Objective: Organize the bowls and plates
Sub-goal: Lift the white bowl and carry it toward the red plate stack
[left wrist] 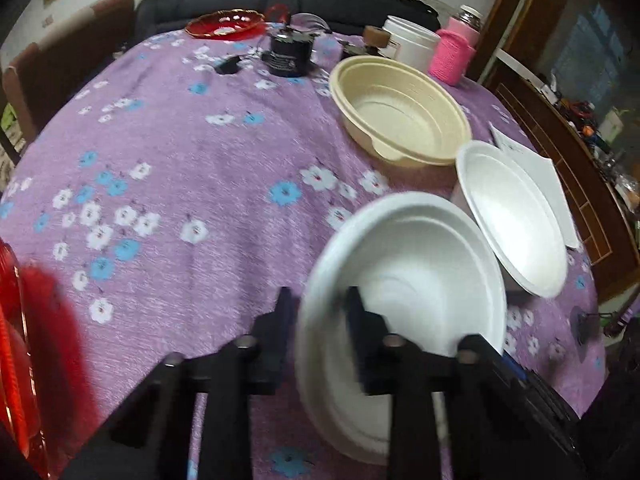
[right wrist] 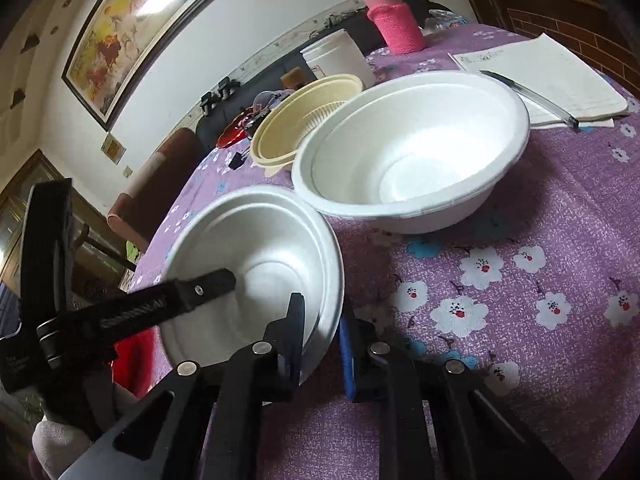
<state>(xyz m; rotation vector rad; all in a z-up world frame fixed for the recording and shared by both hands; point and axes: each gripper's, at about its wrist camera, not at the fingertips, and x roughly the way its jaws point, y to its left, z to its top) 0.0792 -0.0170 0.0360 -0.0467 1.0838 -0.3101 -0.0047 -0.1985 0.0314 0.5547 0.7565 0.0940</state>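
A small white foam bowl [left wrist: 416, 280] [right wrist: 264, 248] is tilted above the purple flowered tablecloth. My left gripper [left wrist: 320, 312] straddles its near rim with one finger inside and one outside. My right gripper [right wrist: 322, 320] straddles the rim on the other side, and the left gripper's finger [right wrist: 208, 284] shows inside the bowl. A larger white foam bowl [left wrist: 516, 216] [right wrist: 412, 148] sits just behind it. A stack of beige bowls [left wrist: 400, 112] [right wrist: 296, 120] stands farther back. A red glass plate [left wrist: 226, 24] lies at the far table edge.
A red object [left wrist: 24, 320] is at the left edge. A black round device [left wrist: 289, 54], a white jar [left wrist: 410, 46] [right wrist: 340, 58], and a pink-sleeved bottle [left wrist: 454, 50] [right wrist: 394, 20] stand at the back. A notepad with a pen [right wrist: 544, 72] lies right.
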